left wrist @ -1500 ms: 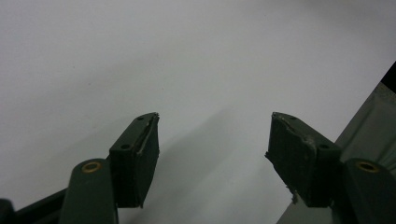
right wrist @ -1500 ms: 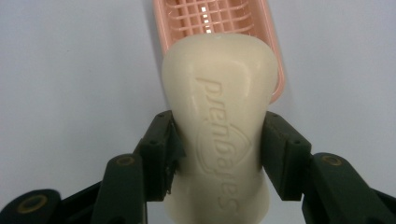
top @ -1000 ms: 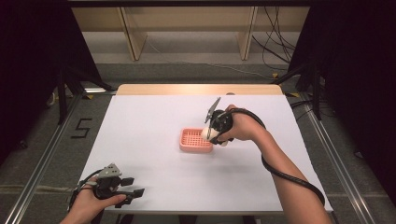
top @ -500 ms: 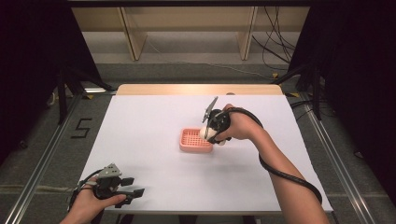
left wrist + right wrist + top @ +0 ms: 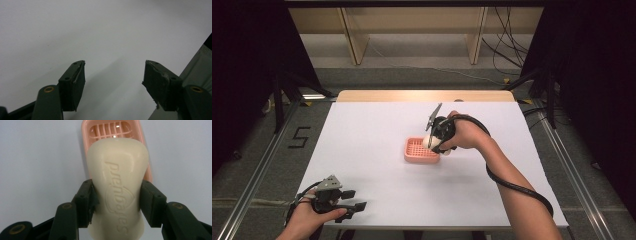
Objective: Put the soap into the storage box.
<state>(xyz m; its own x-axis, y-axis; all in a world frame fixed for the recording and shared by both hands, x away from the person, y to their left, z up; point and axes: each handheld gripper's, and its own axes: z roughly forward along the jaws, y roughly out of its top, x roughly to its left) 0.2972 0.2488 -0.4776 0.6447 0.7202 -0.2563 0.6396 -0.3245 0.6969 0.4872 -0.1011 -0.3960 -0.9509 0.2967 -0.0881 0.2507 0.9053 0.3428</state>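
Right gripper view: the soap bar [image 5: 117,182] sits clamped between the jaws, poised over the pink soap dish [image 5: 113,131]. Barely any shift over the last second, so placement looks imminent. The right gripper [image 5: 435,143] tilts down; the left gripper [image 5: 343,200] idles near the tabletop [image 5: 372,125] edge, jaws wide.

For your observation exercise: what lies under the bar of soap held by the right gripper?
Under the soap bar, gripped by the right gripper, lies the pink slatted soap dish on the white table. Its far slats show; the soap covers the rest.
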